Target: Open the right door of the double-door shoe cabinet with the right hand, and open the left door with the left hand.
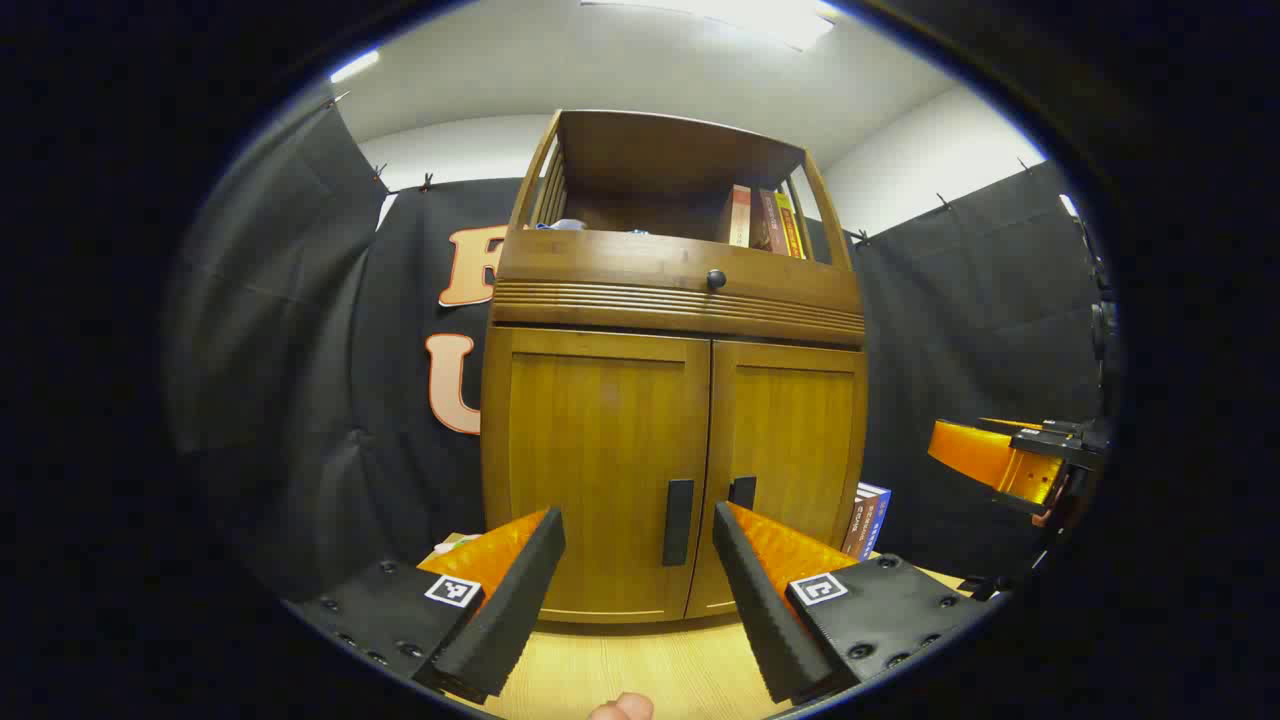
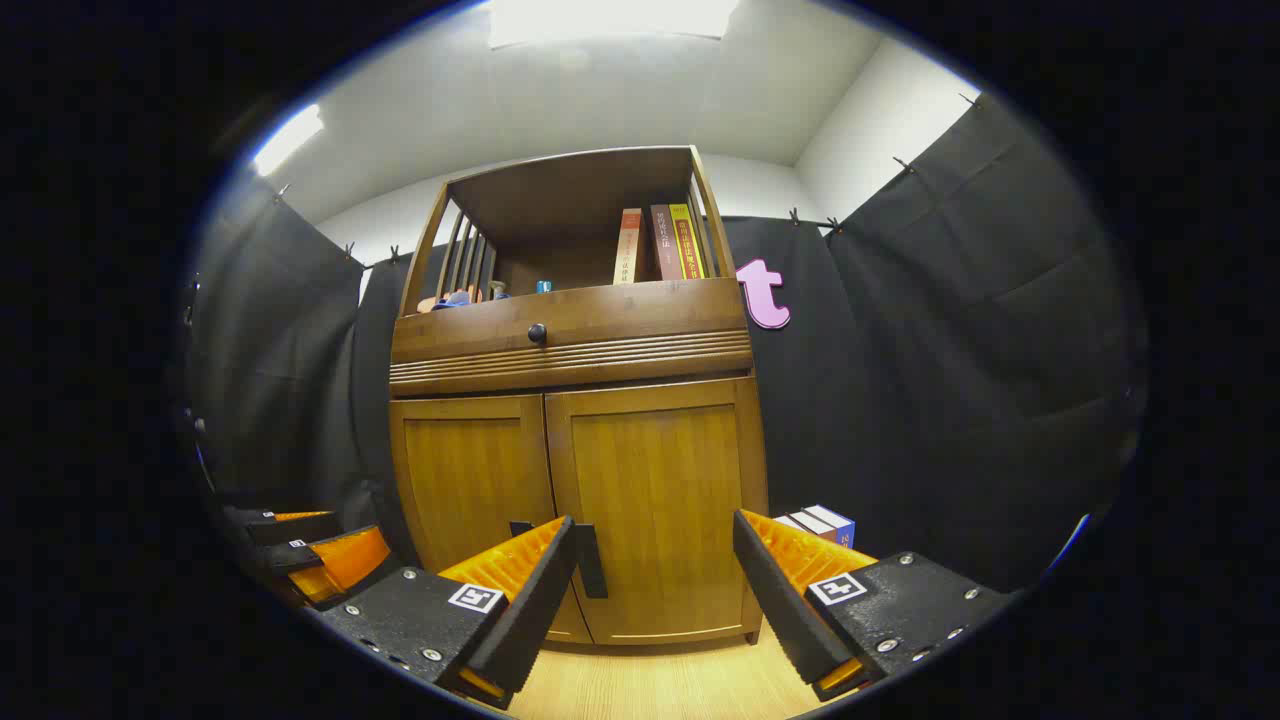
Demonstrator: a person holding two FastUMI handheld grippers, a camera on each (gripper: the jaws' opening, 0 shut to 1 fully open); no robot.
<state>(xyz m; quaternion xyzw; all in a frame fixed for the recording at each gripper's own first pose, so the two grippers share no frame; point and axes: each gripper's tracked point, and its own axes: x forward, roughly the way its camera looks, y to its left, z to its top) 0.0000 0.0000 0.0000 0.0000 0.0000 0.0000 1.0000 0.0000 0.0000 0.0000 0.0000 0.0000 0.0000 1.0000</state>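
Both hand-held grippers, left (image 1: 638,560) and right (image 2: 655,570), gape empty before stiff wooden doors; grab the slim vertical handles (image 1: 677,521).

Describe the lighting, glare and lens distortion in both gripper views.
Left gripper view: ceiling light blown out at the top; fisheye bows the shoe cabinet outward; doors evenly lit and sharp. Right gripper view: ceiling panel glares white; the cabinet leans and curves; curtains stay dark with little detail.
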